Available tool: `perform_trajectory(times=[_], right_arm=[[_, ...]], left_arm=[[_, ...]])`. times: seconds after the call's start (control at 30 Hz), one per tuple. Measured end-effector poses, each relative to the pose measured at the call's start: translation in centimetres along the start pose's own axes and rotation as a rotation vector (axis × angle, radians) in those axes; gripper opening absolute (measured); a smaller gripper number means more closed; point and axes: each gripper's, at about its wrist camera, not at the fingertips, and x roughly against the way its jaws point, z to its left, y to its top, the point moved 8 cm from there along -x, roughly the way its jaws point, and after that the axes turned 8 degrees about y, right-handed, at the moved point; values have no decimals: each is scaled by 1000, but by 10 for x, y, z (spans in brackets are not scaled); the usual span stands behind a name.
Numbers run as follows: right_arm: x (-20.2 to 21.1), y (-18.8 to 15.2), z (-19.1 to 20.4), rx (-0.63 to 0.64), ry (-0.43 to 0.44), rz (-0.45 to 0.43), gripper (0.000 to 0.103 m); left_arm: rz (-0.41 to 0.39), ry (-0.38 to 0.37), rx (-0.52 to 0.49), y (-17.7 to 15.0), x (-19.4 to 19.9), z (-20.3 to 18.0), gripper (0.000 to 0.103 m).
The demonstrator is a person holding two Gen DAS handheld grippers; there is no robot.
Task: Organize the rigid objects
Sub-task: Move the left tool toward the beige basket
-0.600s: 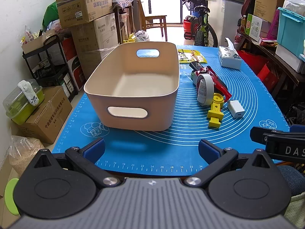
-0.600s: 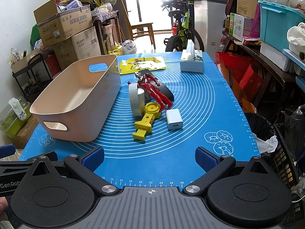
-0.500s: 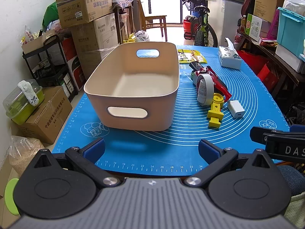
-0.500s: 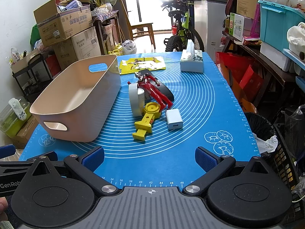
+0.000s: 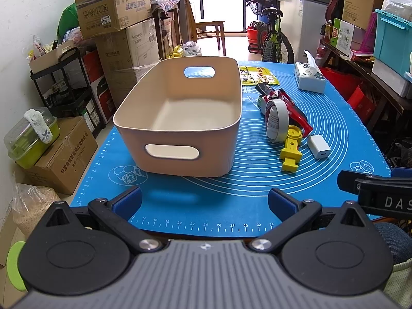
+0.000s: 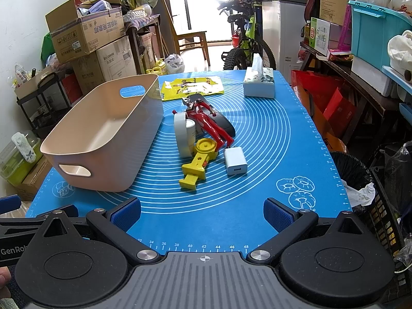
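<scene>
- The things to sort lie in a tight cluster on the blue mat (image 6: 270, 139), just right of the bin (image 6: 85, 154).
- A roll of grey tape (image 6: 182, 135) stands on edge; a red and silver toy figure (image 6: 209, 123) lies lengthwise beside it, over a dark object I cannot identify.
- A yellow plastic toy (image 6: 197, 166) lies flat, its round end touching the tape; a white charger (image 6: 235, 164) lies just beside it.
- The beige bin (image 5: 180, 154), with handle cutouts at both ends, holds nothing visible.
- A tissue box (image 6: 258, 86) and a yellow packet (image 6: 191, 87) sit at the mat's far end.
- The left gripper (image 5: 204, 200) is spread wide and holds nothing, hovering at the mat's near edge before the bin.
- The right gripper (image 6: 202, 212) is likewise spread and holds nothing.
</scene>
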Motion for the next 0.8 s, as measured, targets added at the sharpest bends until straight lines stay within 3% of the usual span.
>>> perform_trajectory(times=[0.8], right_arm=[[4,5,2,-7,-7,-13,101]], left_arm=[[3,18,-4,0,-1,4,103]])
